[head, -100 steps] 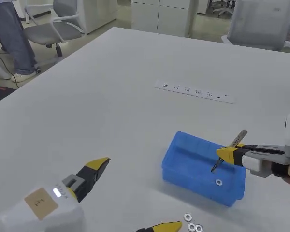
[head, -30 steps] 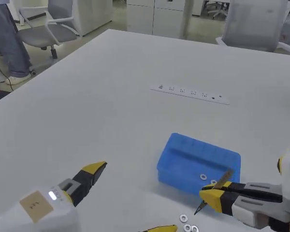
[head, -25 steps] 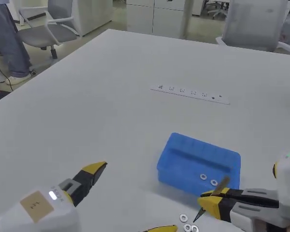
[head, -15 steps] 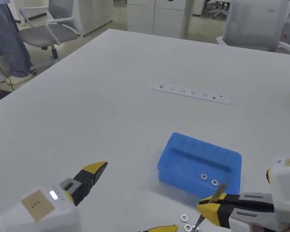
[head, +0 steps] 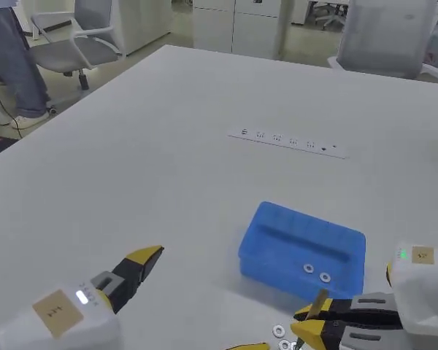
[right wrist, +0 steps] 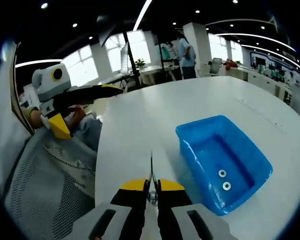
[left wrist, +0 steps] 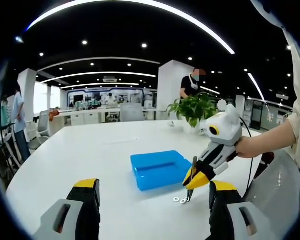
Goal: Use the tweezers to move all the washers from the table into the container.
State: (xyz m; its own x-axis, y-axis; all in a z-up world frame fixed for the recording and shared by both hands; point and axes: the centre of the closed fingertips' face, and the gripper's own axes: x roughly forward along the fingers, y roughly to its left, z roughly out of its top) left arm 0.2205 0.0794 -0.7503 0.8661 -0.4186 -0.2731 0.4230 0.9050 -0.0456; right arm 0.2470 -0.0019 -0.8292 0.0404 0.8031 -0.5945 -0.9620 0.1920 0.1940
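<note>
A blue container [head: 303,237] stands on the white table [head: 168,146] with two washers [head: 309,268] inside. A couple of loose washers [head: 279,332] lie on the table just in front of it. My right gripper [head: 301,323] is shut on the tweezers [head: 319,301], whose tip points down beside the loose washers. In the right gripper view the tweezers [right wrist: 151,170] stick out between the closed jaws, left of the container [right wrist: 240,150]. My left gripper [left wrist: 155,183] is open and holds nothing, facing the container [left wrist: 157,170] and the loose washers [left wrist: 176,200].
A white power strip [head: 288,140] lies farther back on the table. Office chairs [head: 80,36] and a standing person [head: 11,51] are beyond the far left edge. Another chair [head: 390,36] stands at the back right.
Since the earliest frame a second washer has landed in the container. My right gripper has come back from above the container and down to the loose washers. The left gripper has stayed put.
</note>
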